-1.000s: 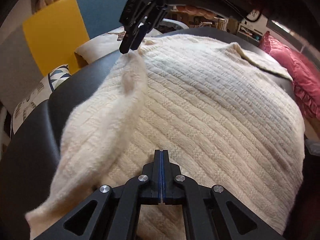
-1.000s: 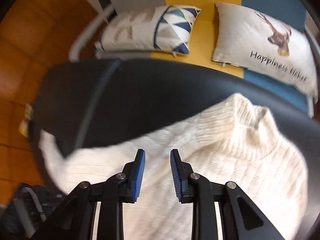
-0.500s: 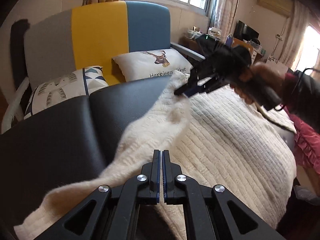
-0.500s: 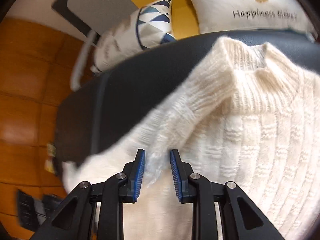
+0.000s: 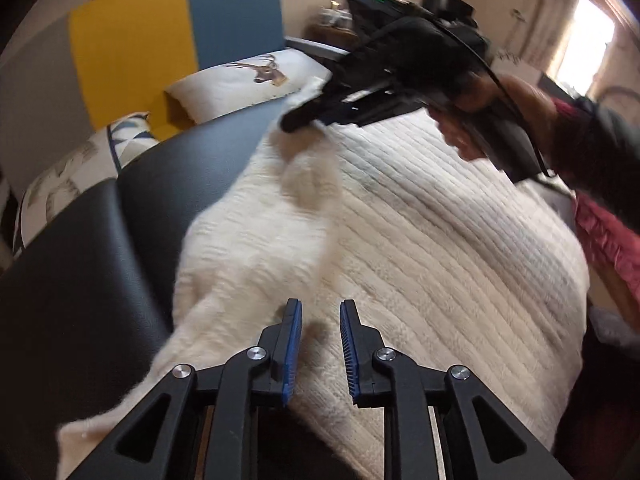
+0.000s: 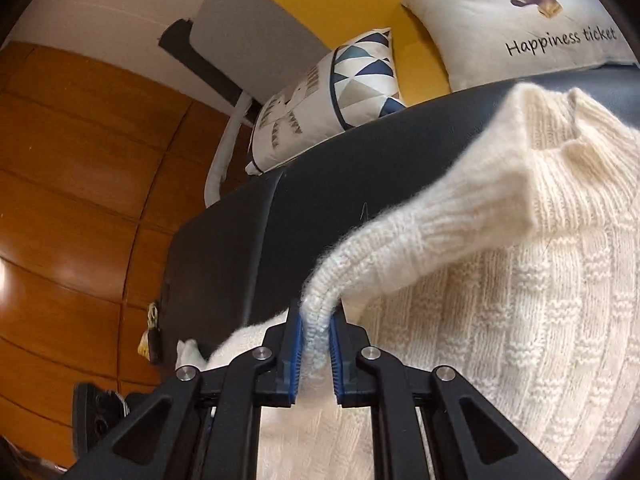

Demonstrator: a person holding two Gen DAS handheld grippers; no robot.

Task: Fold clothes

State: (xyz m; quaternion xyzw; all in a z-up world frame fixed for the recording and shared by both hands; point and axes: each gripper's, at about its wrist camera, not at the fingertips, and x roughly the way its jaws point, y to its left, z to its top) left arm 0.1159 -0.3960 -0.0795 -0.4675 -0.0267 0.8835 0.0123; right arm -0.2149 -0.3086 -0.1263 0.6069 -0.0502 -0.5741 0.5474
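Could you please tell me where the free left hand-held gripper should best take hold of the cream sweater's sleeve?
Probably at the sleeve's loose lower end, lying on the black padded surface. Come in low from the sweater's left side, fingers straddling the edge. The right hand-held gripper already pinches the sleeve near the collar, so a second grip at the far end could carry it across. The left hand-held gripper is open.

Behind the black padded leather bench [image 6: 248, 216] sit a white deer-print "Happiness ticket" pillow [image 6: 520, 20] and, left of it, a blue-triangle patterned cushion [image 6: 332, 92].
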